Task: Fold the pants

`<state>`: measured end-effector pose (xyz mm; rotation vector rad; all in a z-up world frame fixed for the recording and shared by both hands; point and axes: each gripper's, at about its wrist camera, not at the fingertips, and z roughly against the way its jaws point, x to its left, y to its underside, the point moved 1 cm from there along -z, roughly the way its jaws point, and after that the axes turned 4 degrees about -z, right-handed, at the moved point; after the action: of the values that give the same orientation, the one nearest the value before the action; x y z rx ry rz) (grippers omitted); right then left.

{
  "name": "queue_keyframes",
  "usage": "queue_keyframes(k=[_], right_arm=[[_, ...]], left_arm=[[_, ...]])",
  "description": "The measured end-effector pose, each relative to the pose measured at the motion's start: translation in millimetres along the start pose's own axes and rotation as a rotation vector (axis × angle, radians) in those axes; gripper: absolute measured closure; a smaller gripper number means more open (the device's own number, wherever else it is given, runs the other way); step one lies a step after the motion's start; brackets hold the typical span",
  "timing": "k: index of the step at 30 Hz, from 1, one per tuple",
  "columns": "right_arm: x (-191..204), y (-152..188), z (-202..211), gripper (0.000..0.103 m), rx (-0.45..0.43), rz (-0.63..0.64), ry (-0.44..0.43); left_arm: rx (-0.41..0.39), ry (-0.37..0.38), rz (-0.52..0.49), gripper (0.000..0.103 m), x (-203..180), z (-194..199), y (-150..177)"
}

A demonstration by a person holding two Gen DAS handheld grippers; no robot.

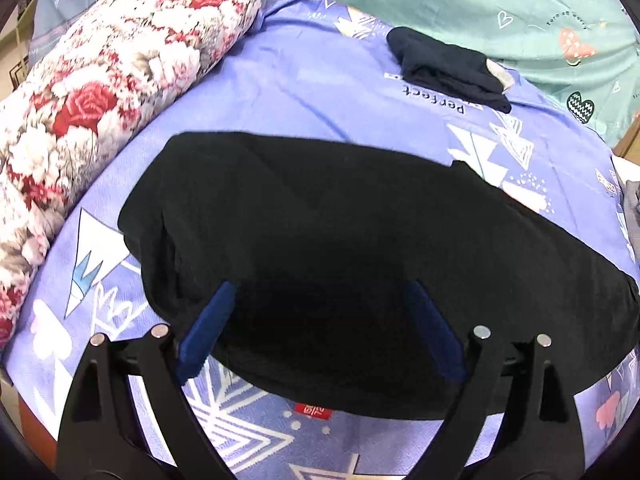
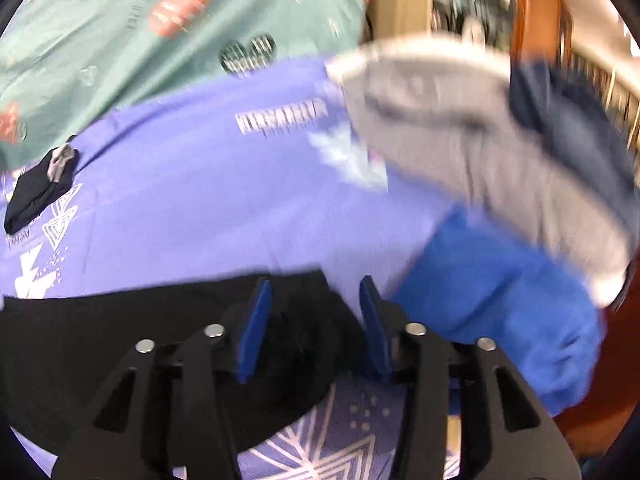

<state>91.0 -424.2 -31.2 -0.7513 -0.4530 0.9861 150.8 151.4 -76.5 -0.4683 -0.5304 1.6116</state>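
Purple sheet (image 1: 320, 92) covers the bed, floral quilt (image 1: 100, 80) along its left edge, green sheet (image 1: 500, 8) at the far side. Black pants (image 1: 340, 240) lie folded flat mid-bed, right in front of me. Gray garment (image 2: 460, 140) and blue garment (image 2: 500, 300) sit piled right of the pants; view is blurred there. Small dark garment (image 1: 448, 68) lies well apart, farther back. My left gripper (image 1: 320, 300) is spread wide over the pants' near edge. My right gripper (image 2: 314, 292) is spread too, fingers over the pants' right end, pinching nothing.
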Motion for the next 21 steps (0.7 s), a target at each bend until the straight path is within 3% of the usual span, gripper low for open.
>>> queue_keyframes(k=[2, 3, 4, 6, 9, 14, 21], right_arm=[[22.9, -5.6, 5.4, 0.050, -0.026, 0.042, -0.066], [44.1, -7.5, 4.3, 0.050, -0.006, 0.072, -0.165], [61.1, -7.5, 1.3, 0.050, 0.029, 0.092, -0.251], [106.7, -3.2, -8.4, 0.061, 0.126, 0.139, -0.439], [173.6, 10.5, -20.2, 0.065, 0.226, 0.238, -0.586], [275.4, 18.1, -38.0, 0.065, 0.328, 0.352, -0.743], [392.0, 24.8, -37.9, 0.065, 0.419, 0.451, -0.851]], left_arm=[[0.003, 0.013, 0.003, 0.012, -1.5, -3.1, -2.3], [0.008, 0.017, 0.003, 0.012, -2.3, -5.3, -2.5], [0.012, 0.020, 0.002, 0.012, -2.7, -8.0, -2.4], [0.023, 0.016, -0.003, 0.012, -1.3, -13.7, -0.1], [0.046, 0.013, 0.018, 0.012, 5.7, -22.3, 5.6], [0.057, 0.047, 0.037, 0.012, 14.7, -28.0, 10.9], [0.056, 0.072, 0.043, 0.012, 16.5, -26.9, 15.6]])
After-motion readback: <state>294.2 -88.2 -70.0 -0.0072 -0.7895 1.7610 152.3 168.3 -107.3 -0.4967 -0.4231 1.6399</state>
